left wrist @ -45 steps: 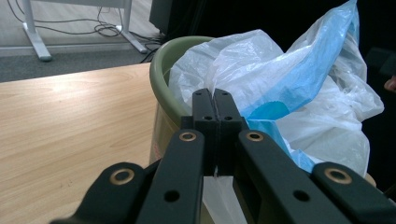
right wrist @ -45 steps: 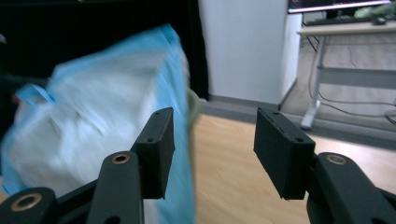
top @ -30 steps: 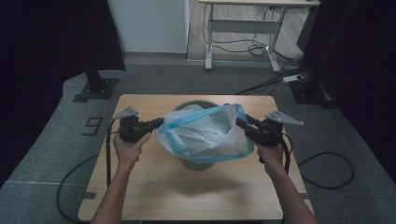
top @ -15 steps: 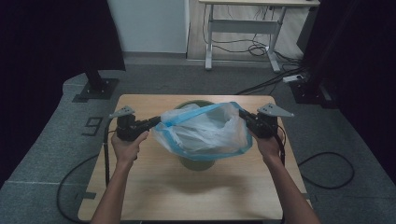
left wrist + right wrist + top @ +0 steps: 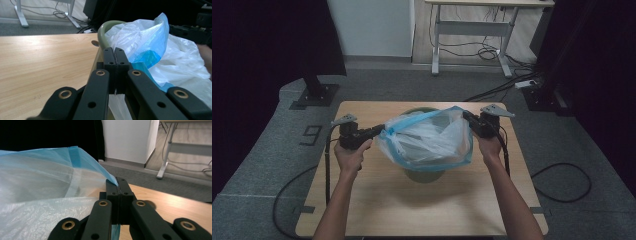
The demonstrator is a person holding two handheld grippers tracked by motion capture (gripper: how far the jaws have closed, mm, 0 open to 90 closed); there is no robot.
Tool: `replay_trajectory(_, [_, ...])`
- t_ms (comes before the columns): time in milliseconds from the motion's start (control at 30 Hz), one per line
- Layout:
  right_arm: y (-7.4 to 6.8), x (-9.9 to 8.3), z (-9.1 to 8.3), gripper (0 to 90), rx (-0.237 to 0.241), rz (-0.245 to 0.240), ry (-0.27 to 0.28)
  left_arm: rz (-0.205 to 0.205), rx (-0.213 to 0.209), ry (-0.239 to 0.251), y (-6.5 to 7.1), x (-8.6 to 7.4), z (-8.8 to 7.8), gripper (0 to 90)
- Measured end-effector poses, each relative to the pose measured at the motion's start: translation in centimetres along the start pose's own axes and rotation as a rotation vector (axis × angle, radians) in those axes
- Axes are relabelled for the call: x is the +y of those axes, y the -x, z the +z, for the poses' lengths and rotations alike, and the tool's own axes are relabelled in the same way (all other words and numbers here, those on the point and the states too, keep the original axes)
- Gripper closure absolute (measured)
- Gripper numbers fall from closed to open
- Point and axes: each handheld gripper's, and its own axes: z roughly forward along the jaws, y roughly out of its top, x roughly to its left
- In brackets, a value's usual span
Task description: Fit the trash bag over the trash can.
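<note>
A translucent plastic bag [image 5: 428, 142] with a blue rim is held stretched over a green bin [image 5: 424, 175] at the middle of the wooden table [image 5: 362, 200]. Its rim is pinched by the left gripper [image 5: 379, 131] and the right gripper [image 5: 468, 117], whose jaws have just been closing. The bin's rim [image 5: 106, 27] is revealed in the left gripper view; the blue hem [image 5: 75, 153] is seen close in the right gripper view.

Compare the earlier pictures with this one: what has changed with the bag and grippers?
The right gripper shifted along the plastic bag's rim, its jaws closing on the blue edge. The left gripper kept its grip; the bag stayed stretched over the green bin.
</note>
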Motion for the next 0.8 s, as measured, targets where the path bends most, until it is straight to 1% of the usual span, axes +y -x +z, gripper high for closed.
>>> replay_trajectory(67, [0.2, -0.9, 1.0, 88.0, 0.008, 0.033, 0.004, -0.016, 0.000, -0.002, -0.3, -0.2, 0.5, 89.8])
replay_trajectory(133, [0.3, -1.8, 1.9, 88.0, 0.015, 0.059, -0.007, -0.027, 0.002, -0.011, -0.5, -0.4, 0.9, 89.8])
replay_trajectory(167, [0.4, -2.3, 2.3, 88.0, 0.017, 0.069, -0.021, -0.033, 0.003, -0.016, -0.7, -0.5, 1.1, 89.8])
replay_trajectory(200, [0.3, -2.7, 2.7, 88.0, 0.021, 0.074, -0.036, -0.036, 0.003, -0.019, -0.9, -0.6, 1.2, 89.8])
replay_trajectory(267, [0.3, -3.4, 3.3, 88.0, 0.030, 0.082, -0.039, -0.041, 0.002, -0.020, -1.2, -0.8, 1.5, 89.8])
replay_trajectory(333, [0.2, -4.1, 3.8, 88.0, 0.042, 0.083, -0.062, -0.049, 0.004, -0.021, -1.5, -0.9, 1.6, 89.8])
replay_trajectory(400, [0.2, -4.4, 4.2, 88.0, 0.045, 0.078, -0.074, -0.056, 0.009, -0.028, -1.7, -1.0, 1.9, 89.8])
replay_trajectory(500, [0.3, -4.8, 4.5, 88.0, 0.060, 0.089, -0.094, -0.070, 0.006, -0.033, -2.0, -1.1, 2.3, 89.8])
replay_trajectory(567, [0.3, -4.9, 4.7, 88.0, 0.067, 0.088, -0.102, -0.081, 0.003, -0.041, -2.2, -1.2, 2.6, 89.8])
replay_trajectory(700, [0.2, -5.1, 4.9, 88.0, 0.080, 0.096, -0.120, -0.115, -0.008, -0.048, -2.6, -1.3, 3.3, 89.8])
replay_trajectory(800, [0.1, -5.1, 5.0, 88.0, 0.086, 0.095, -0.133, -0.122, -0.002, -0.050, -2.8, -1.3, 3.6, 89.8])
